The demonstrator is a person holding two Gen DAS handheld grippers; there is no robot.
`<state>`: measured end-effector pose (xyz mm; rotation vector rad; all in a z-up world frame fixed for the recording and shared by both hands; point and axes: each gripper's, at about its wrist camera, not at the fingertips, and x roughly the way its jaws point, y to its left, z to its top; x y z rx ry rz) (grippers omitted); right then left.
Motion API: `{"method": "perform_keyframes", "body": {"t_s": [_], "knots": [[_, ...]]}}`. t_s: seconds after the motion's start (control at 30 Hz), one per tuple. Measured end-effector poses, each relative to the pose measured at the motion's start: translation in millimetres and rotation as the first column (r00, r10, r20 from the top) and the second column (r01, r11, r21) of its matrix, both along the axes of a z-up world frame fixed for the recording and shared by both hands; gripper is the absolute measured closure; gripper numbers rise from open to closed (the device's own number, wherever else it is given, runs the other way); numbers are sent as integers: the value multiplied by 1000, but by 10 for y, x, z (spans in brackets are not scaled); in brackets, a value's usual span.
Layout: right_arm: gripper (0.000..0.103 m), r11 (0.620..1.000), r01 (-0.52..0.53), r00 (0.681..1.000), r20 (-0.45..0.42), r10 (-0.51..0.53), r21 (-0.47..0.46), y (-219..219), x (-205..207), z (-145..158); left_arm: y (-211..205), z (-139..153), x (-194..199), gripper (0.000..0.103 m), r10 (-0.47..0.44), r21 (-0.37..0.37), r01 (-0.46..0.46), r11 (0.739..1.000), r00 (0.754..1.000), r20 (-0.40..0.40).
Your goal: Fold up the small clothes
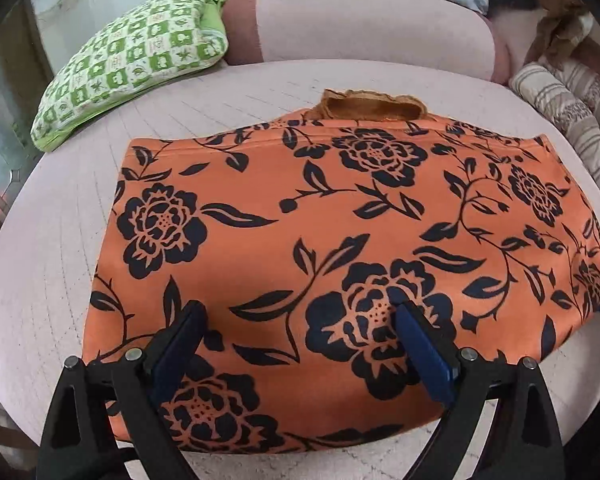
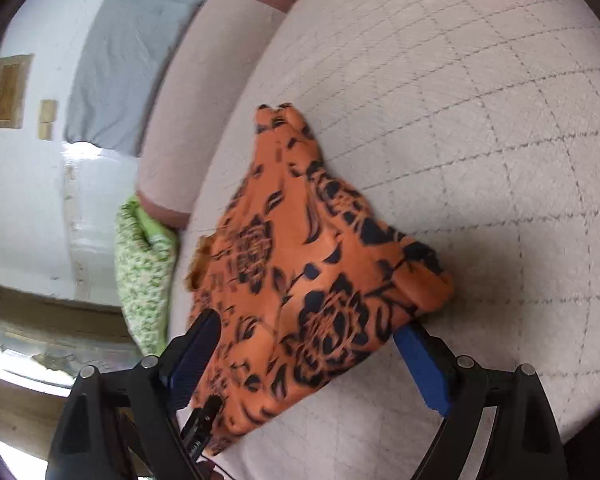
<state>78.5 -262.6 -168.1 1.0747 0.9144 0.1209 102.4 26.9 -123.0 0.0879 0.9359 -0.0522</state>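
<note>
Broadly, the orange floral garment [image 1: 340, 248] lies flat on the quilted sofa seat [image 1: 52, 280], its long axis running left to right across the left wrist view, with a brown lace edge [image 1: 370, 105] poking out at its far side. Over it the left claw [image 1: 298, 312] hangs with fingers spread, gripping nothing. Only the right wrist view shows the right claw [image 2: 306, 326], also spread, straddling the garment's end [image 2: 300, 264], blurred there. A green patterned pillow [image 1: 136, 56] sits at far left.
</note>
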Motion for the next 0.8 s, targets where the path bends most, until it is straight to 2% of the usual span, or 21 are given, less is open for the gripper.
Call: {"method": "perform_keyframes", "body": {"t_s": [0.3,0.43,0.5,0.57,0.63,0.7,0.77,0.8], "knots": [[12,1000,14,1000,-6,-14,-23,168,170,38,23,31,13,8,9,-19,-9,1000,1000,8],[12,998,-2,1000,23,4,-69,205,214,132,36,101,8,8,15,-37,-14,999,999,35],[12,995,-8,1000,-17,6,-97,219,265,39,29,56,38,8,13,-25,-12,1000,1000,24],[12,996,-3,1000,-22,1,-93,216,280,2,9,-86,98,7,1,13,-1,1000,1000,-19],[14,995,-9,1000,9,10,-99,239,281,105,-12,-72,70,7,-15,39,15,999,1000,4],[14,989,-20,999,38,26,-148,275,295,212,11,20,21,7,-8,17,7,1000,1000,19],[14,981,-32,999,23,37,-189,290,335,197,75,151,-84,7,3,0,-3,1000,996,87],[14,983,-20,1000,1,20,-185,264,347,138,121,187,-138,7,18,15,-20,1000,992,121]]}}
